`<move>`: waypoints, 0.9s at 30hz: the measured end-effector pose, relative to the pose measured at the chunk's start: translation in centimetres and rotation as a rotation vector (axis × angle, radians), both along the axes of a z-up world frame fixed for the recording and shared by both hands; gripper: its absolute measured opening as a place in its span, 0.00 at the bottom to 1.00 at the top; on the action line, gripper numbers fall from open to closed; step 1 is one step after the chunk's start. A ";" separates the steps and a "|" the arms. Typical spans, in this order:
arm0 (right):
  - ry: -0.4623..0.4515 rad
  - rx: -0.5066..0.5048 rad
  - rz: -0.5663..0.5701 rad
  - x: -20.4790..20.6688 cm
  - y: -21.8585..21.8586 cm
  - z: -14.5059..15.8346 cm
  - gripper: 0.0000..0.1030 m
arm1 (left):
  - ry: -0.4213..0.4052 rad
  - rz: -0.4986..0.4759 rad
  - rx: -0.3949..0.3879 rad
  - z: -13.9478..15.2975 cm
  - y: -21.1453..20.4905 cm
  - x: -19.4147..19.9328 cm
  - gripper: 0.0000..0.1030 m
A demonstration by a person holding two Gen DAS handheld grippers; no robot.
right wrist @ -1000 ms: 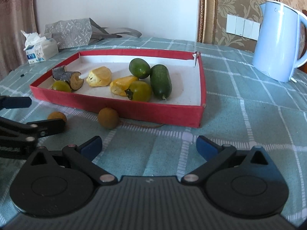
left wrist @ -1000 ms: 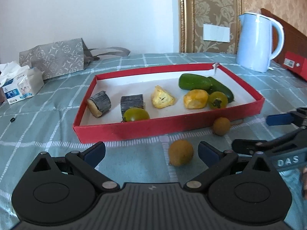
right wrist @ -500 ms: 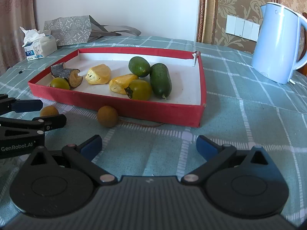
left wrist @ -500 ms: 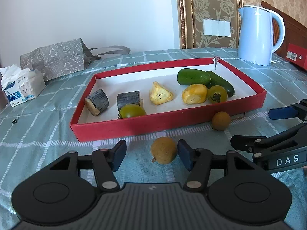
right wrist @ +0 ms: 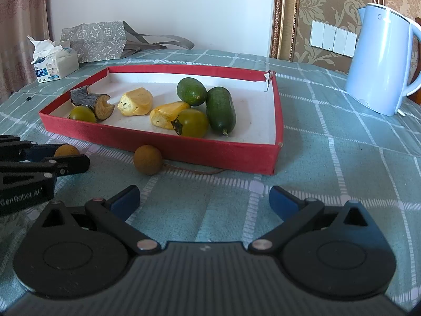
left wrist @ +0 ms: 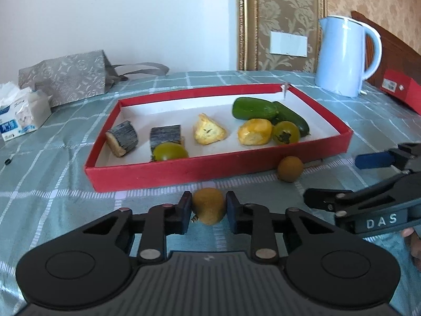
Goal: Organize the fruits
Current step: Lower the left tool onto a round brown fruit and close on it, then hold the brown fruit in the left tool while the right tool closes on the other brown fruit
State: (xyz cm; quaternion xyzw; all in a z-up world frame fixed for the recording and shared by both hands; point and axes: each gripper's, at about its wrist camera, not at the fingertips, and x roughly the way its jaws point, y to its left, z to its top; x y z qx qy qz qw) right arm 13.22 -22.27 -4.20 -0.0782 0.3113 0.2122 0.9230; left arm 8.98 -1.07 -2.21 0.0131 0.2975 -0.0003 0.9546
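Note:
My left gripper (left wrist: pixel 208 210) is shut on a brown longan (left wrist: pixel 209 206) just in front of the red tray (left wrist: pixel 184 169); that longan also shows in the right wrist view (right wrist: pixel 66 150), between the left gripper's fingers. A second longan (left wrist: pixel 290 169) lies on the cloth against the tray's front wall, also in the right wrist view (right wrist: pixel 147 159). The tray holds two green cucumbers (right wrist: pixel 220 109), two green tomatoes (right wrist: pixel 193 123), yellow fruit pieces (left wrist: pixel 254 132) and two dark cut pieces (left wrist: pixel 165 137). My right gripper (right wrist: pixel 204 200) is open and empty over the cloth, right of the second longan.
A light-blue kettle (right wrist: pixel 382 69) stands at the back right. A tissue box (right wrist: pixel 54 64) and a grey gift bag (right wrist: pixel 98 40) sit at the back left. A red box (left wrist: pixel 401 93) lies at the far right. The table has a teal checked cloth (right wrist: pixel 329 158).
My left gripper's fingers have closed from wide open onto the near longan. The right gripper has stayed open and moved little.

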 end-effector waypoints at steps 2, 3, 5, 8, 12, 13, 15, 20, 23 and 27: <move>0.000 0.000 0.000 0.0 0.0 0.0 1.00 | -0.003 0.028 0.001 0.0 0.4 0.1 0.26; 0.000 0.000 0.000 0.0 0.0 0.0 1.00 | -0.003 0.046 0.008 0.0 0.5 0.2 0.26; 0.000 0.000 0.000 0.0 0.0 0.0 1.00 | -0.002 0.062 -0.002 0.0 0.9 0.4 0.26; -0.001 0.001 -0.002 -0.1 0.0 0.0 1.00 | -0.003 0.108 0.022 0.0 1.3 0.6 0.26; -0.013 0.037 0.016 -0.5 0.2 0.2 1.00 | 0.000 0.135 0.005 0.0 2.1 0.7 0.26; -0.015 0.035 0.018 -0.6 0.4 0.2 1.00 | 0.001 0.137 0.004 0.0 2.2 0.7 0.26; -0.027 0.021 -0.010 -0.7 0.8 0.2 1.00 | 0.001 0.137 0.008 0.0 2.2 0.7 0.26; -0.009 0.062 -0.046 -0.2 0.5 0.3 1.00 | 0.001 0.136 0.003 0.0 2.1 0.7 0.26; -0.003 0.070 -0.049 -0.2 0.6 0.3 1.00 | 0.001 0.136 0.002 0.0 2.2 0.7 0.26; -0.027 0.042 -0.073 -0.5 1.2 0.3 1.00 | 0.001 0.136 0.002 0.0 2.2 0.7 0.26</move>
